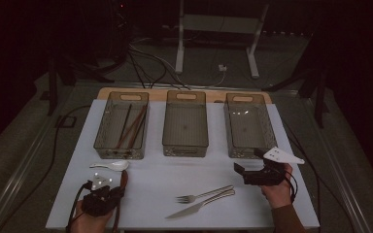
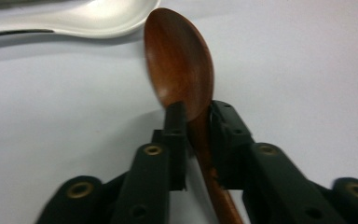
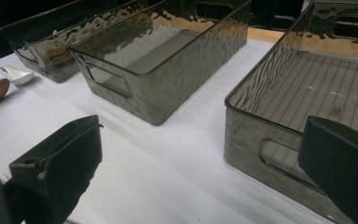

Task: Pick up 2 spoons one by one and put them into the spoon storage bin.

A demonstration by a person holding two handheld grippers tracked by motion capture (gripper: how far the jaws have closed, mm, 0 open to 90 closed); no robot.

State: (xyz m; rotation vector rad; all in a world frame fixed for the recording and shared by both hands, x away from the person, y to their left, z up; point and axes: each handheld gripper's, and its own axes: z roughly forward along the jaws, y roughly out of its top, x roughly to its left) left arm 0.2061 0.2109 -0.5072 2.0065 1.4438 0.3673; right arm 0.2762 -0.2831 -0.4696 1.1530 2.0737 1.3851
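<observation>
1. Dim room with a white table [image 1: 155, 170] lit at the centre of the high view, cables and a white stand on the floor behind it.
2. Wooden spoon [image 2: 179, 60] lies at the lower left of the high view, its bowl pointing up the frame; in the left gripper view the left gripper [image 2: 196, 116] has both jaws pressed against the neck just below the bowl, clamped on it.
3. White ceramic spoon [image 1: 111, 165] lies on the table just above the wooden spoon's bowl.
4. Metal fork [image 1: 203, 194] and table knife [image 1: 199, 205] lie side by side at lower centre, well apart from the spoon.
5. Right gripper [image 1: 246, 173], at lower right of the high view, is held above the table with its jaws wide apart and nothing between them.
6. Three smoky clear bins stand in a row across the upper table: the left bin [image 1: 122, 125] holds chopsticks [image 1: 132, 127], the middle bin [image 1: 185, 124], the right bin [image 1: 249, 126].
</observation>
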